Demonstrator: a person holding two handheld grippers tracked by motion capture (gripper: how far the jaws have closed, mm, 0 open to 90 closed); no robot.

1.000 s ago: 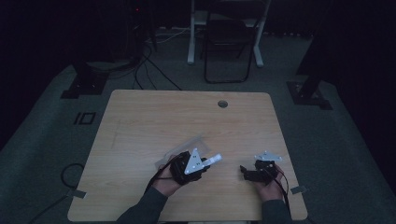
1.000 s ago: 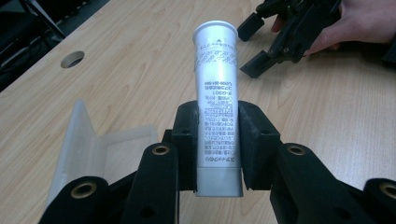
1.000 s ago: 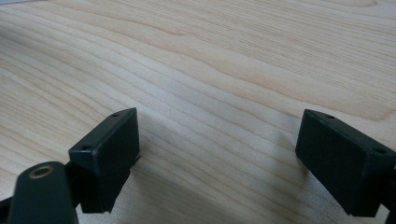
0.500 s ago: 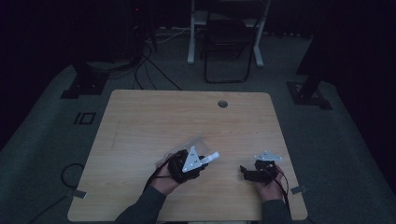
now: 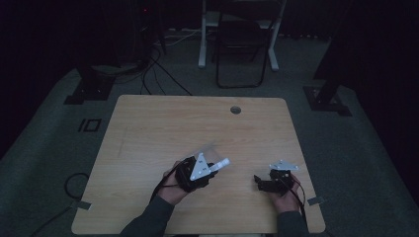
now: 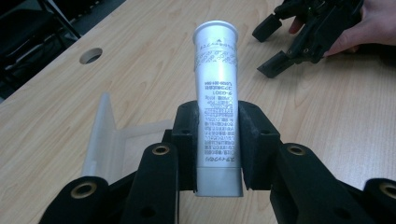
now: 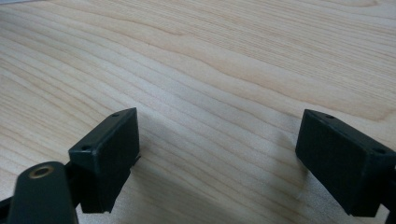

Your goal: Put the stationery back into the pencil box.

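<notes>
A white tube [image 6: 217,100] with small grey print along its length sits clamped between the jaws of the left gripper [image 6: 217,144]. The jaws press on its lower half, just above the flat crimped end, and the round capped end stands out well past the jaw tips. In the high view the tube [image 5: 222,163] pokes out of the left gripper [image 5: 197,170] toward the person's right, held above the wooden table [image 5: 148,128].

Just beside the left gripper's jaws, on their left in the left gripper view, lies a clear plastic tray or holder [image 6: 105,135] on the table [image 6: 56,107]. It has one upright wall and a flat base, and nothing can be seen in it. In the high view it shows only as a faint pale shape [image 5: 205,148] just beyond the gripper.

The right gripper [image 7: 219,154] has its jaws spread wide with only bare wood [image 7: 210,60] between them. In the left gripper view it [image 6: 275,46] lies well beyond the tube's capped end, held by a hand [image 6: 369,23], jaws apart. In the high view it [image 5: 262,181] rests low on the table, well apart from the left one.

A round hole [image 5: 235,109] sits in the far part of the table, well ahead of both grippers.
</notes>
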